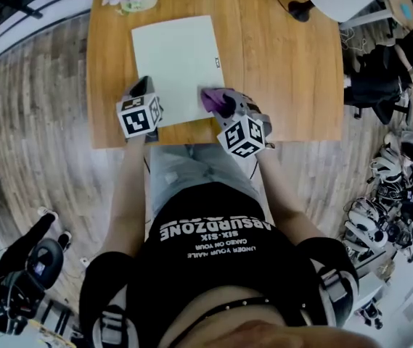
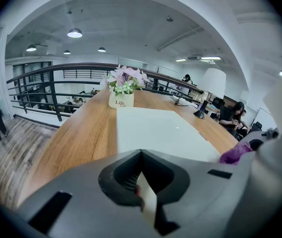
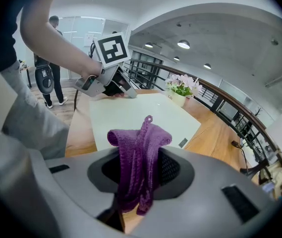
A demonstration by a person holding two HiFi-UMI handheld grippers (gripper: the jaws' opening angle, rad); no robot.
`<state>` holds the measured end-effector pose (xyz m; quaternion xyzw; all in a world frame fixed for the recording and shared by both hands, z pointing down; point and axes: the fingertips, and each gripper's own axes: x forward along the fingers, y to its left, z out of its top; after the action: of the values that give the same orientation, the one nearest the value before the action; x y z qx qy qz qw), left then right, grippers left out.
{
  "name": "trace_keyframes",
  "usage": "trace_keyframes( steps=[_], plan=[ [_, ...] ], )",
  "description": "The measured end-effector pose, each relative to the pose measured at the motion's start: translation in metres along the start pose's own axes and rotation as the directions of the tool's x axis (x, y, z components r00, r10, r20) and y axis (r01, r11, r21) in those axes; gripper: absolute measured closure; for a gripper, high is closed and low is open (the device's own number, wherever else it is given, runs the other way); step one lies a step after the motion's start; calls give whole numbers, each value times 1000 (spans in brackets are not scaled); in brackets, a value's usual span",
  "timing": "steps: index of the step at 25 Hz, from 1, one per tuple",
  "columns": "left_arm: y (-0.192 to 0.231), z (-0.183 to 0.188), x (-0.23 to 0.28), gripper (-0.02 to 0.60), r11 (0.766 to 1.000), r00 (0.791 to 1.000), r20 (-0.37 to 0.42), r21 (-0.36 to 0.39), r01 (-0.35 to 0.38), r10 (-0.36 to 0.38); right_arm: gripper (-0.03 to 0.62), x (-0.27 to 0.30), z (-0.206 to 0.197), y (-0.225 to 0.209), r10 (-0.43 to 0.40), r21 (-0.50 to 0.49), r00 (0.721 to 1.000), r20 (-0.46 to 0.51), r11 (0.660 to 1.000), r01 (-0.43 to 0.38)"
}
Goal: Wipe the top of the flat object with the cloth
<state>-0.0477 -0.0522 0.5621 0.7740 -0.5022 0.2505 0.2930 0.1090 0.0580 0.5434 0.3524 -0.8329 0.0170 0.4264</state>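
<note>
It was an open office: a long wooden table (image 2: 76, 133), seated workers (image 2: 237, 114), ceiling lights (image 2: 74, 32), a mezzanine railing (image 2: 46, 71).

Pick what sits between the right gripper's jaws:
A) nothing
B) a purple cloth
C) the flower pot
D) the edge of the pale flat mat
B: the right gripper is closed on a bunched purple cloth, while the left gripper is the one pinching the near edge of the pale flat mat.
</note>
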Motion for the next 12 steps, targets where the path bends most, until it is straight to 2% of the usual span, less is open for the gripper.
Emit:
trace_keyframes(
  steps=[12],
  plan=[
    [-4,1,-4,569,1000,1000,-3,4,-11,11,467,-9,-4,15,25,-65,998,-59,997,-29]
  ],
)
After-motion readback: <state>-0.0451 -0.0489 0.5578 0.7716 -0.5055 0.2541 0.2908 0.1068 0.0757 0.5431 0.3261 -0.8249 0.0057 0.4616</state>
